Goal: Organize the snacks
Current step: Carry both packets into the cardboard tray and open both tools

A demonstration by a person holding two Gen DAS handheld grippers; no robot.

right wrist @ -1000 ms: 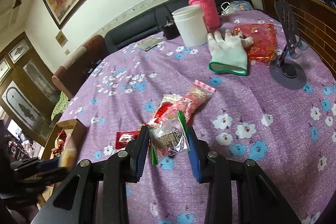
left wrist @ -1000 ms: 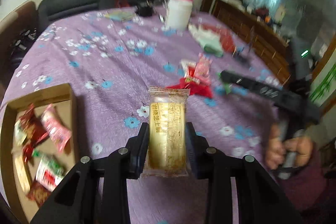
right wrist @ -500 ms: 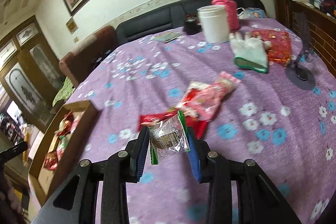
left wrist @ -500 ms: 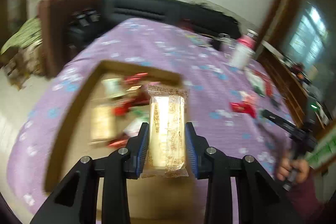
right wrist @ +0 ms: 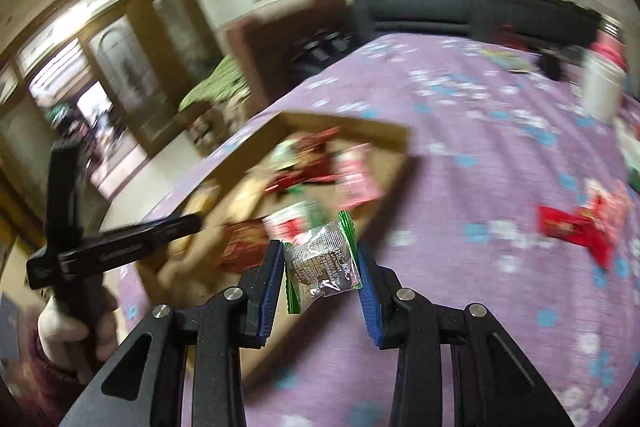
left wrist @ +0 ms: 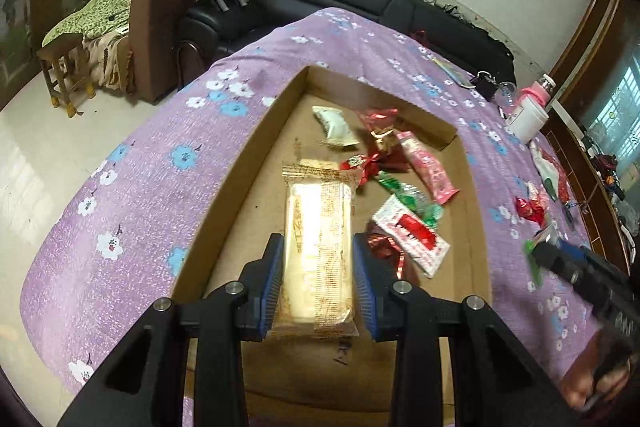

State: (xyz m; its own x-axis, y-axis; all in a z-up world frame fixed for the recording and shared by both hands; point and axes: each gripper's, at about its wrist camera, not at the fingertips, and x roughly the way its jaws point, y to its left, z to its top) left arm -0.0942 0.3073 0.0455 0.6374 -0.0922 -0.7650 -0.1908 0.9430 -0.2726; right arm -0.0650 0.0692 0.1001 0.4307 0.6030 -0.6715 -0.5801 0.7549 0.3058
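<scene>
Left wrist view: the left hand-held gripper [left wrist: 318, 275] clamps a yellow wrapped cake bar [left wrist: 318, 251] above the cardboard box [left wrist: 248, 163]. The right hand-held gripper [right wrist: 320, 267] pinches a green-edged clear snack packet [right wrist: 322, 261] over the tabletop [right wrist: 480, 267].

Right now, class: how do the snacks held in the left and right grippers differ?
The left gripper holds a long, pale yellow cake bar over the cardboard tray. The right gripper holds a small, squarish clear packet with green ends, over the purple tablecloth. Both are sealed and clamped.
</scene>
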